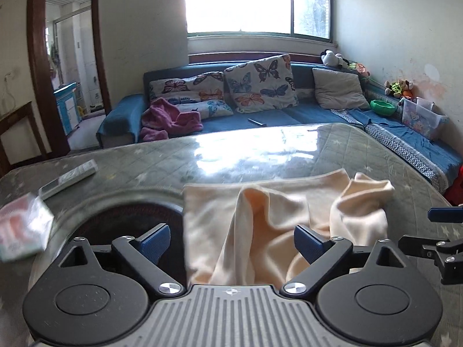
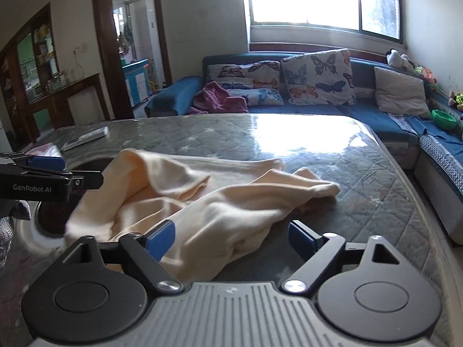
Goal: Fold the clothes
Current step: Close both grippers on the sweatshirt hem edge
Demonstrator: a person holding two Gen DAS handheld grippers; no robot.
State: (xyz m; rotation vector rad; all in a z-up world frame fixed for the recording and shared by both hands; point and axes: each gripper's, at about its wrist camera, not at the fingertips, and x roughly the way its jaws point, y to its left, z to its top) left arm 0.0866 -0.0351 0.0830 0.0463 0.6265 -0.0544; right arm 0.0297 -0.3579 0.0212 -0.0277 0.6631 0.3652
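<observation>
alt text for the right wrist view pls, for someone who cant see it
A crumpled cream garment lies on a quilted grey table, partly between the open blue fingers of the right gripper, which do not press on it. The left gripper enters at the left edge; a blue sofa with butterfly cushions sits behind.

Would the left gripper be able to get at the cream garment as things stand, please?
Probably yes. The left gripper is open, with the cream garment lying crumpled on the table right ahead between its fingers; nothing sits in between.
</observation>
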